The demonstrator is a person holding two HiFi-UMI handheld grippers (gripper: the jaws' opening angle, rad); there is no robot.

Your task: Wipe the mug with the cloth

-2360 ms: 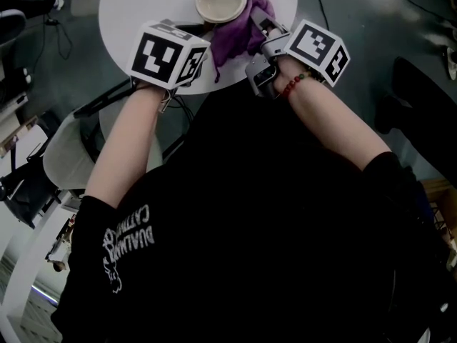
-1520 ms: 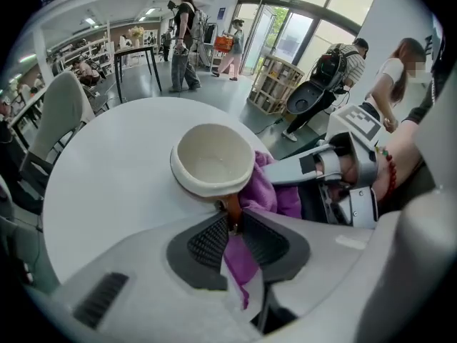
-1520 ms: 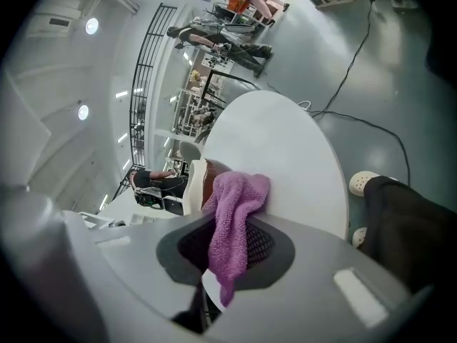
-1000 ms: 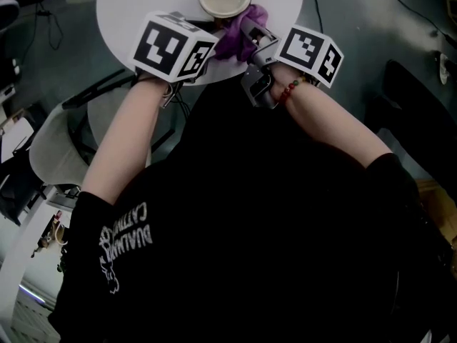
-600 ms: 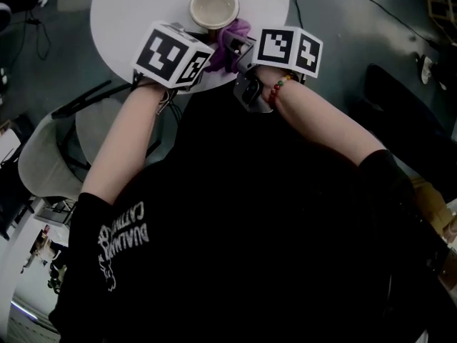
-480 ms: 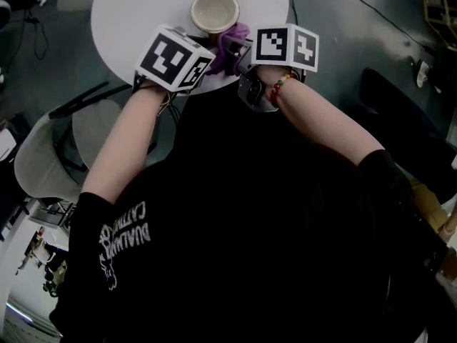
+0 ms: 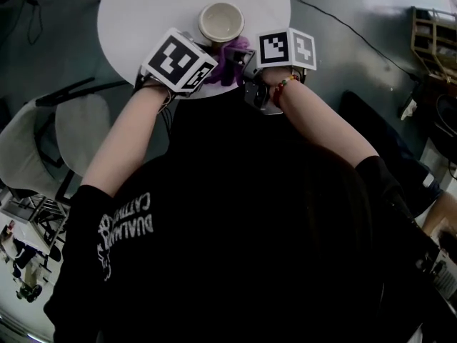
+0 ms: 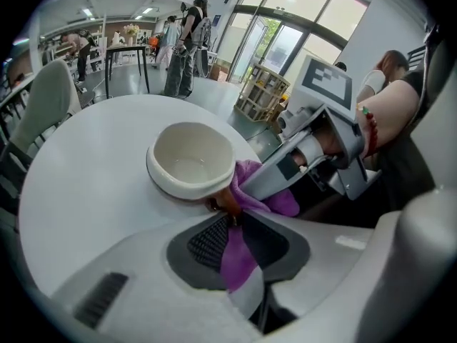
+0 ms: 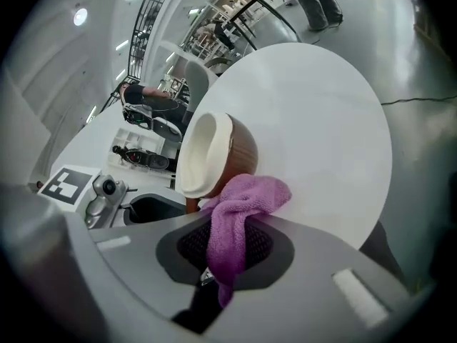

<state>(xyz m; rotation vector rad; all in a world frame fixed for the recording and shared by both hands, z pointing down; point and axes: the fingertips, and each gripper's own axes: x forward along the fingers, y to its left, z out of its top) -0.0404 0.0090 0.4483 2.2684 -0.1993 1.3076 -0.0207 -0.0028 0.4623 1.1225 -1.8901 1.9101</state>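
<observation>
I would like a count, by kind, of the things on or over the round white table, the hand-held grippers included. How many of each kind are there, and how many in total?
mug: 1
purple cloth: 1
hand-held gripper: 2, the left hand-held gripper and the right hand-held gripper
Total: 4

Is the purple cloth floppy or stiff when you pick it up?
Probably floppy: the cloth bunches and droops where the right gripper pinches it. Its fuzzy weave likely keeps it from slipping.
</observation>
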